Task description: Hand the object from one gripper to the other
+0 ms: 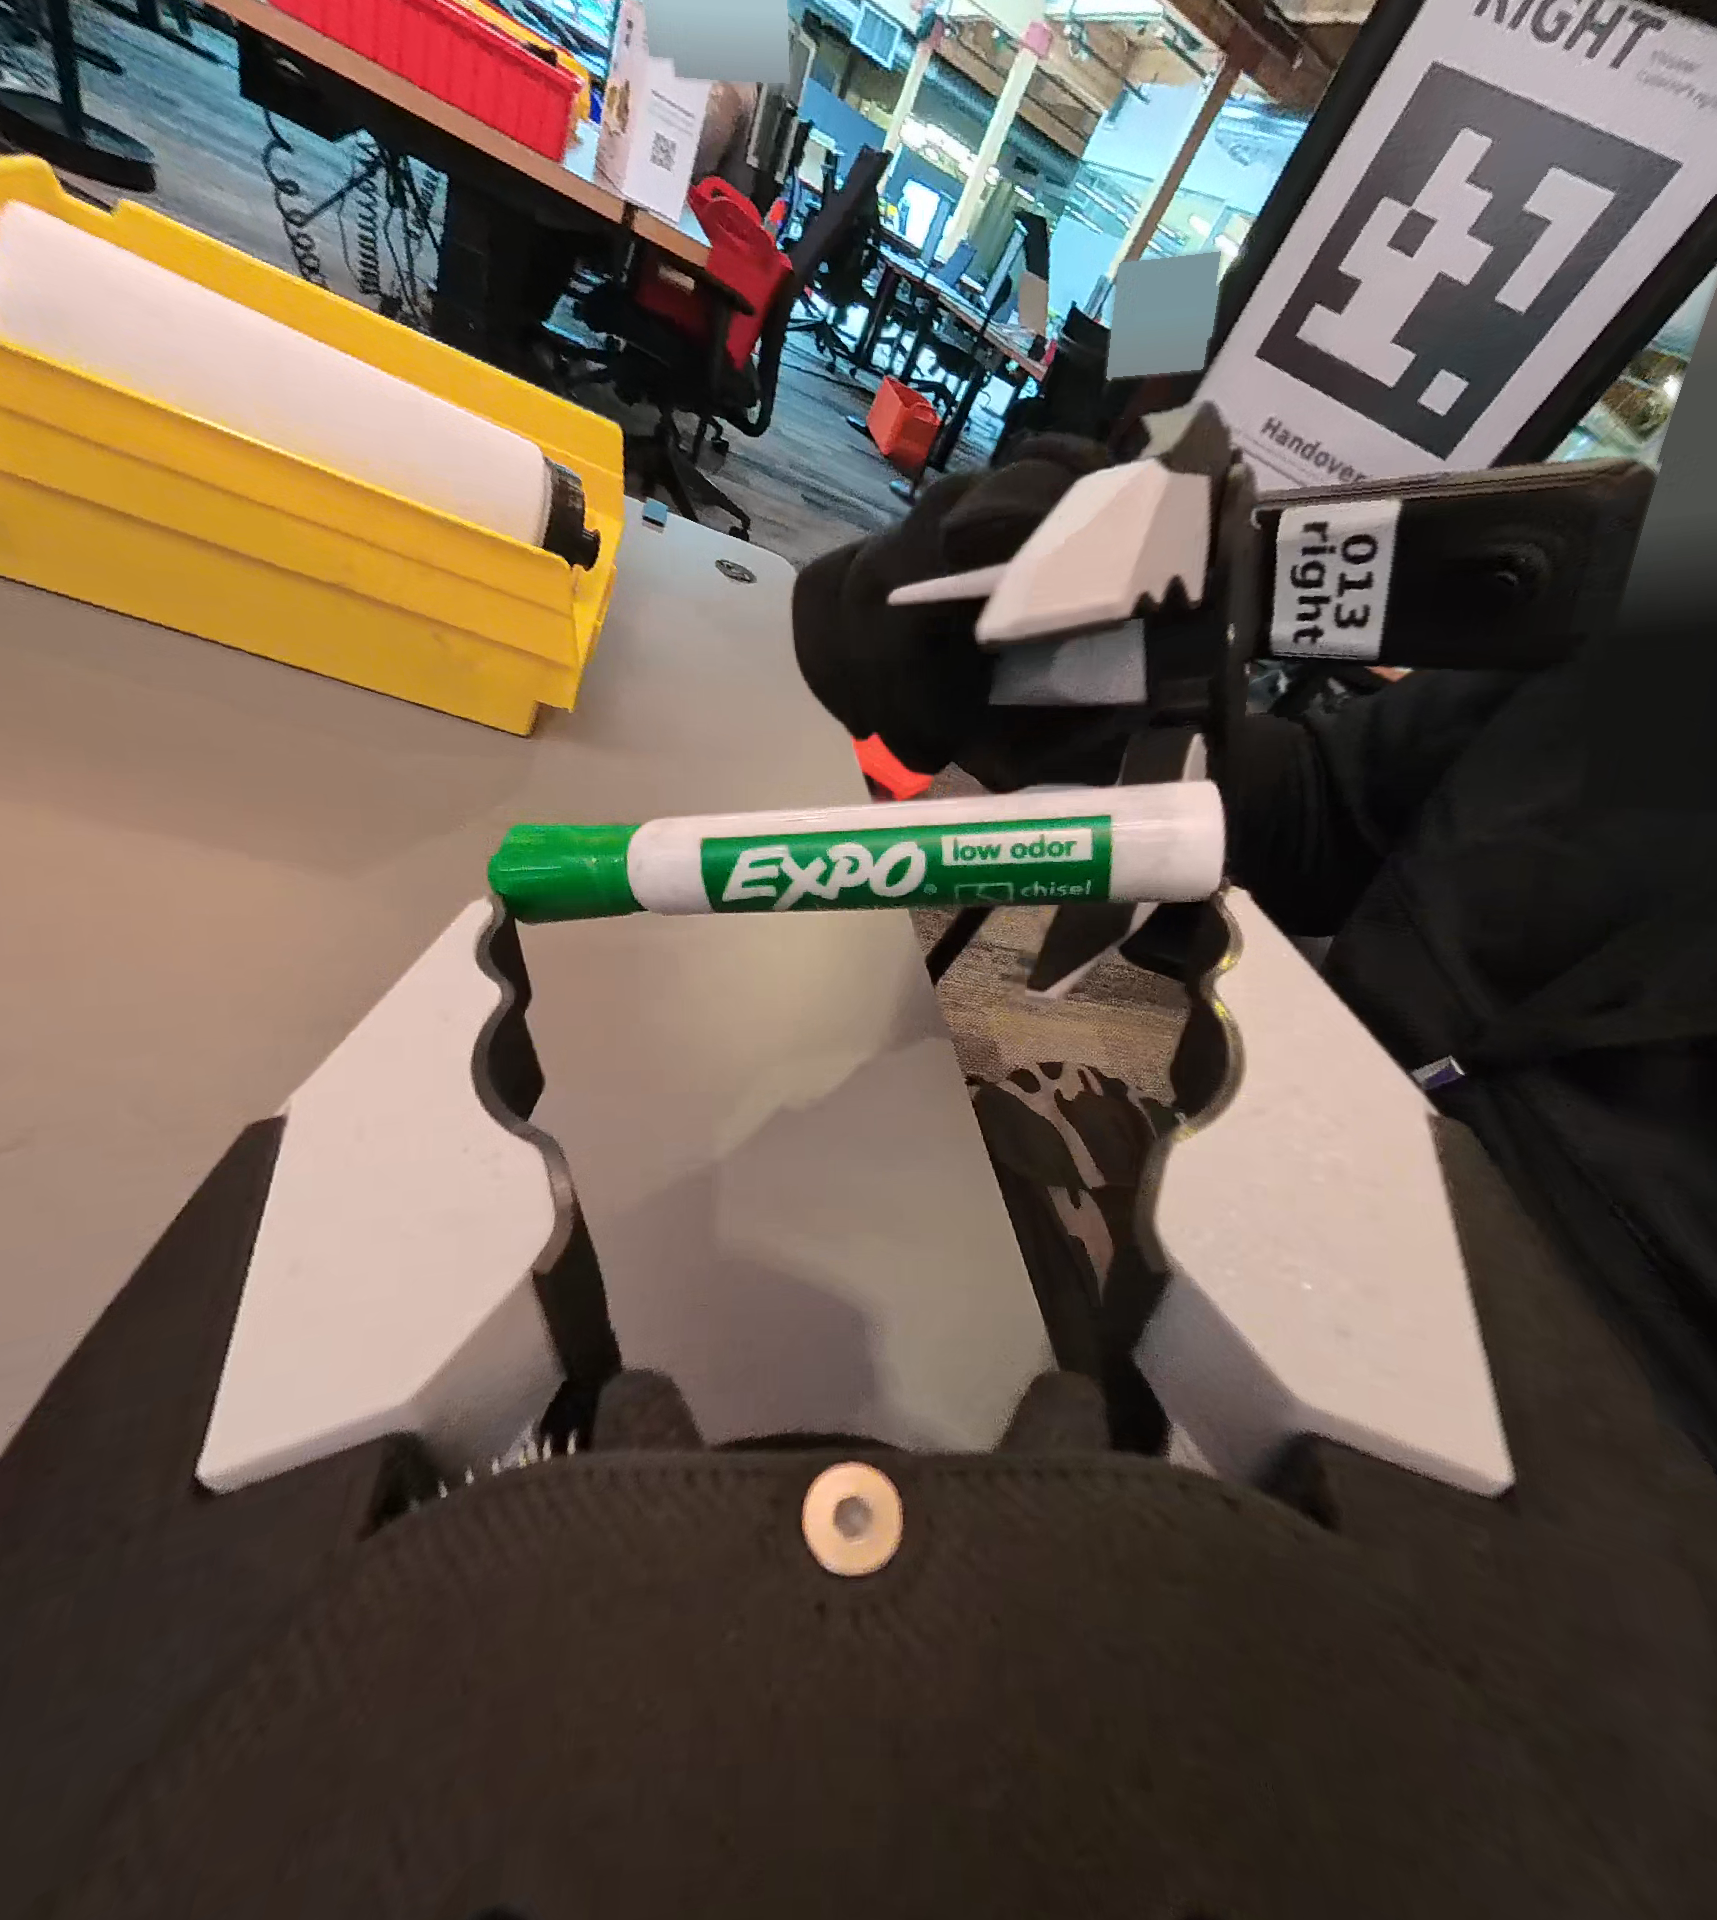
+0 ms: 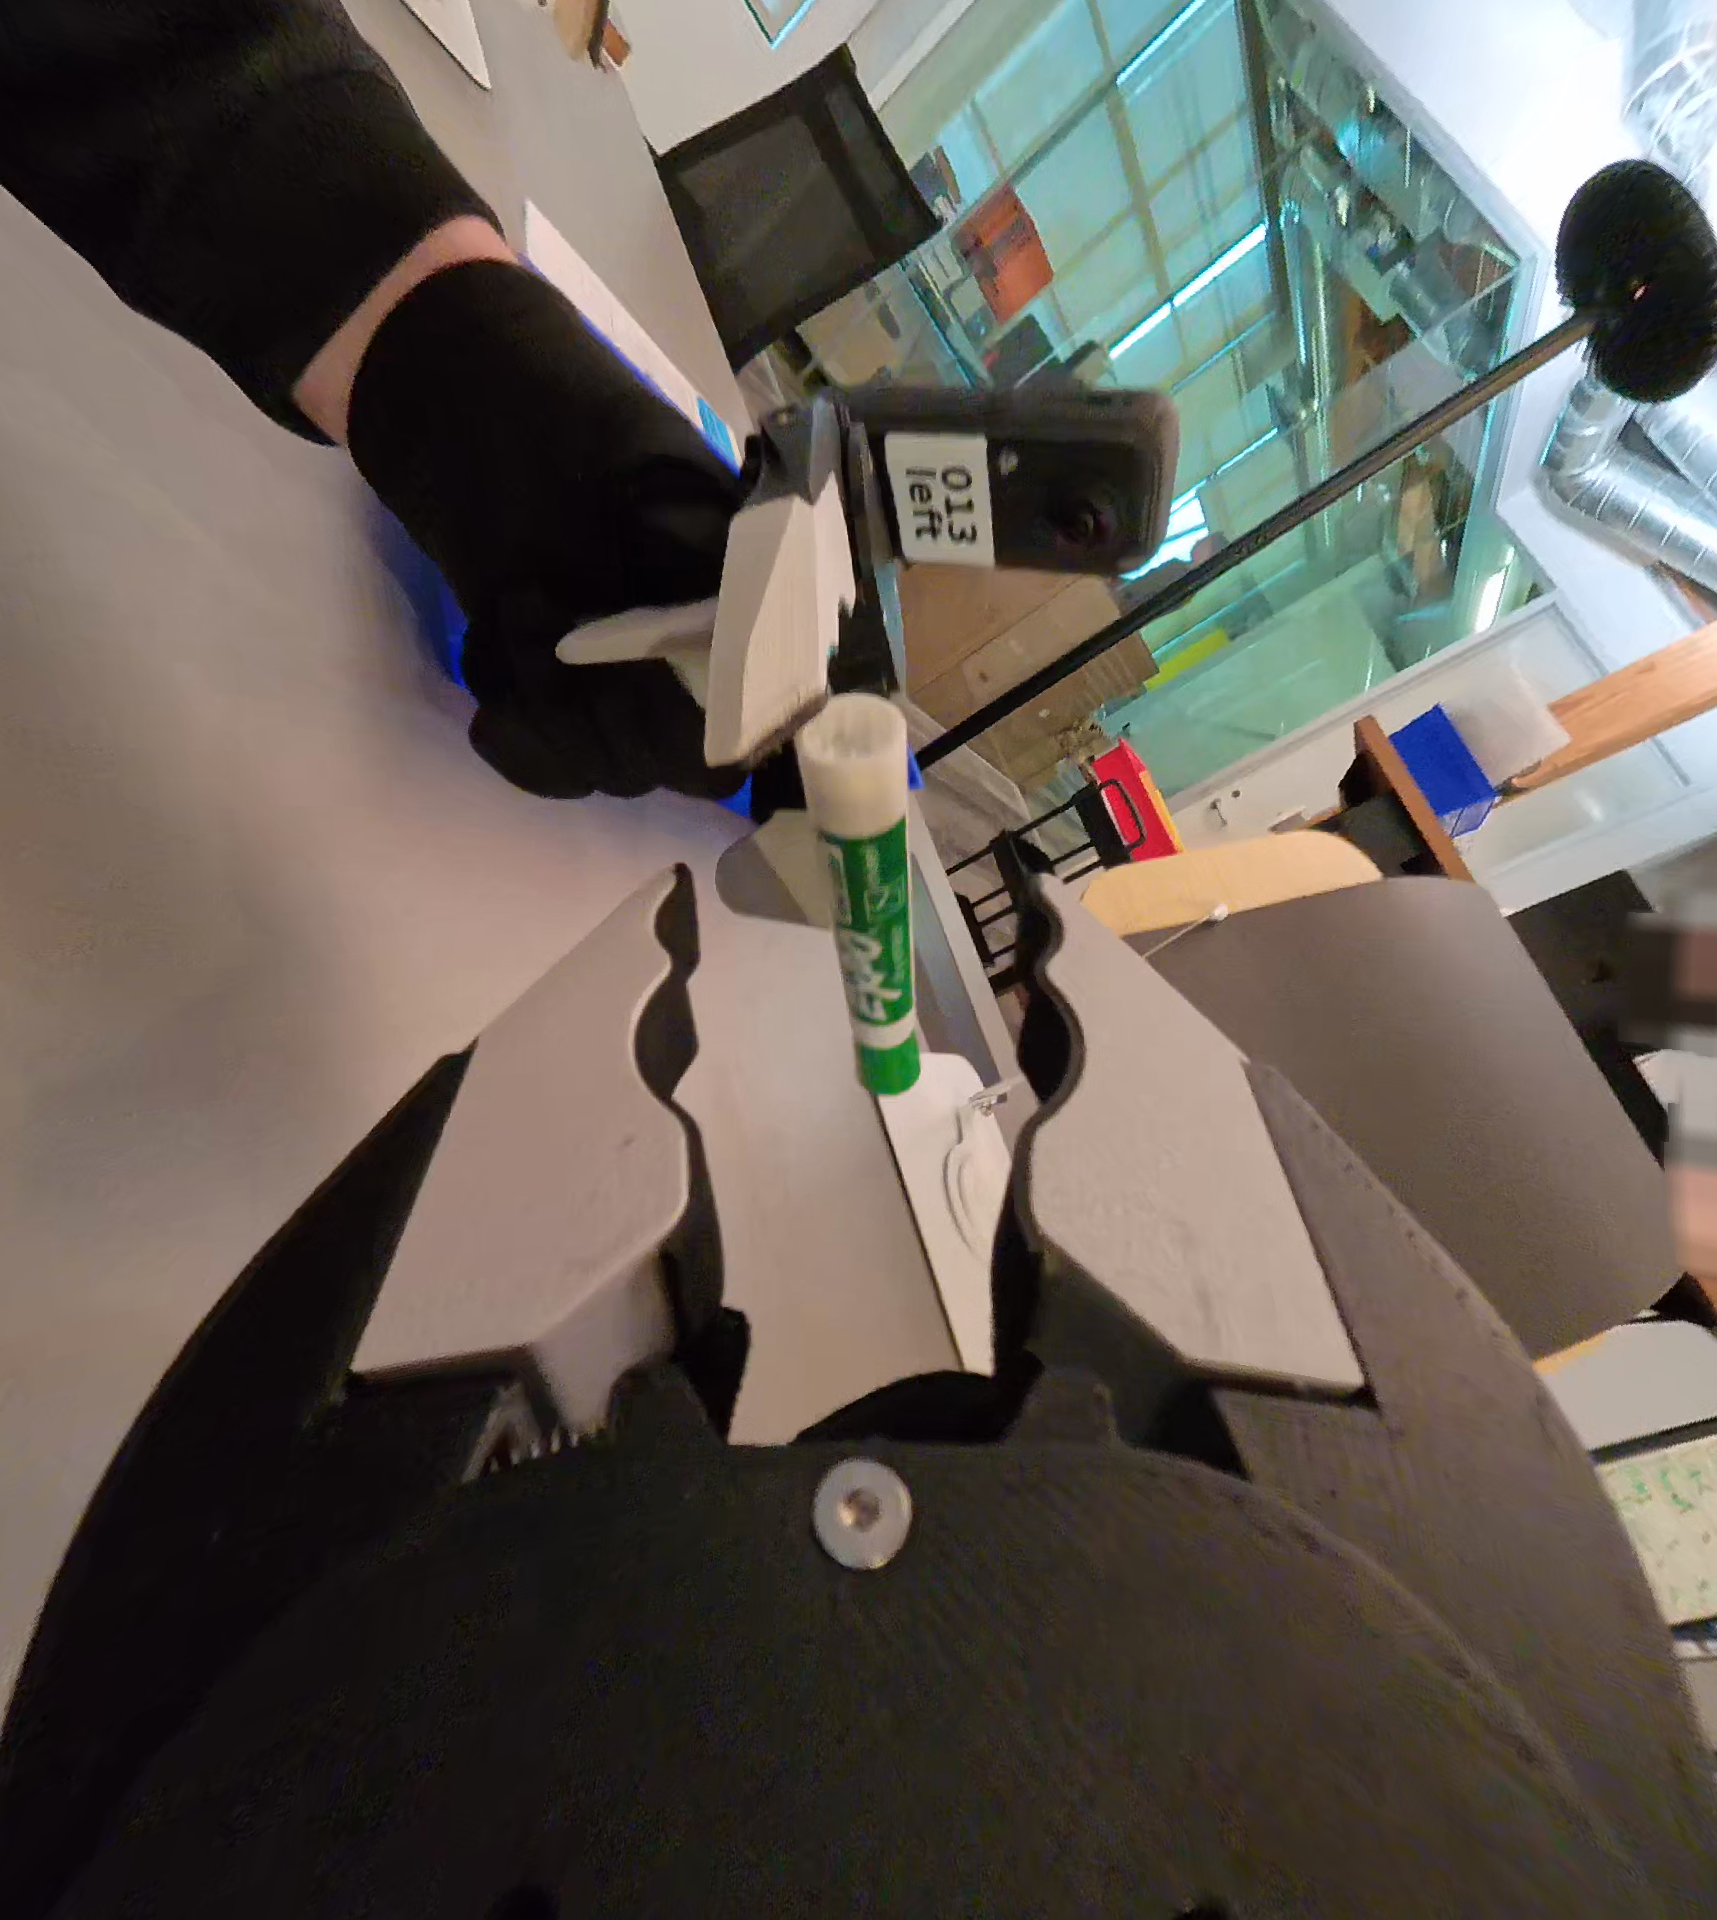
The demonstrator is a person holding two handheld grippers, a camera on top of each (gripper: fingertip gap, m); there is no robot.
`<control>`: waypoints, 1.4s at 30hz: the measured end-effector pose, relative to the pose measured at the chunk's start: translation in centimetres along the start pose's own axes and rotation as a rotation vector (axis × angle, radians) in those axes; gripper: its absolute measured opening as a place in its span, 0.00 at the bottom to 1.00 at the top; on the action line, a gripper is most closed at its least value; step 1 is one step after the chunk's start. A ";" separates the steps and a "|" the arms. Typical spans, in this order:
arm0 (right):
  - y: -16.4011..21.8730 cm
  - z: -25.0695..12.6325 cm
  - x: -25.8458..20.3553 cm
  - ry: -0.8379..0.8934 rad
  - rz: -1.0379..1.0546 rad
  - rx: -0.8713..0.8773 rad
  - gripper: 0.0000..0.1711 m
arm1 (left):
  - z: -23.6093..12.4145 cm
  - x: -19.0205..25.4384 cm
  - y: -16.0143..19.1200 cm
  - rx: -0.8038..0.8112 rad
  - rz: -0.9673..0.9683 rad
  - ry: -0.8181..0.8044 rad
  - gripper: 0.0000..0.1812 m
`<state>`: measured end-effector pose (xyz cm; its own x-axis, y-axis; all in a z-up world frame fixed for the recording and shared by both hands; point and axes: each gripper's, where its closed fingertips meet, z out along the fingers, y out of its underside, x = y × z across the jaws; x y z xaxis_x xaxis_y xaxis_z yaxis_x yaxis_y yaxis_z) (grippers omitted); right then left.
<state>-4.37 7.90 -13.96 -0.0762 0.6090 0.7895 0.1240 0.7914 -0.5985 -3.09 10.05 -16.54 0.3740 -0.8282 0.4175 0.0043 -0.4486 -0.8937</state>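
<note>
- My left tool is spread wide, and the green-capped marker is wedged lengthwise between its two fingertips. The cap end is against one tip and the white end against the other.
- The marker lies level across that gap, up off the tabletop.
- My right tool is open. The marker's barrel sits between its two fingers with a gap on either side, so I see no contact.
- In the left wrist view the right tool comes in from the right, with one finger above the marker's white end and one below, held by a black-gloved hand.
- Another black-gloved hand holds the left tool.
- Farther back on the tabletop is a yellow bin with a white roll lying in it.
- A black-and-white patterned board stands behind the right tool.
</note>
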 end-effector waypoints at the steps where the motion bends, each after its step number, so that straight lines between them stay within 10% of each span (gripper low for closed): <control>1: -0.4 0.0 0.0 0.002 -0.015 0.005 0.32 | 0.1 0.0 0.1 -0.002 -0.001 0.003 0.68; 22: -0.6 -0.2 0.3 -0.025 0.028 -0.022 0.10 | 0.3 -0.7 0.4 0.013 -0.015 -0.012 0.63; 31: 3.1 -0.4 1.2 -0.099 0.423 -0.056 0.09 | -2.2 0.7 -3.9 -0.122 0.736 -0.442 0.21; 42: 3.6 0.0 -0.9 -0.221 0.495 -0.084 0.10 | 0.3 0.6 0.2 -0.694 1.353 -0.533 0.09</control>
<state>-3.81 10.21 -16.84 -0.1934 0.9114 0.3632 0.2761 0.4058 -0.8713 -2.54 9.56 -16.51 0.0190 -0.5848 -0.8110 -0.9252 0.2972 -0.2360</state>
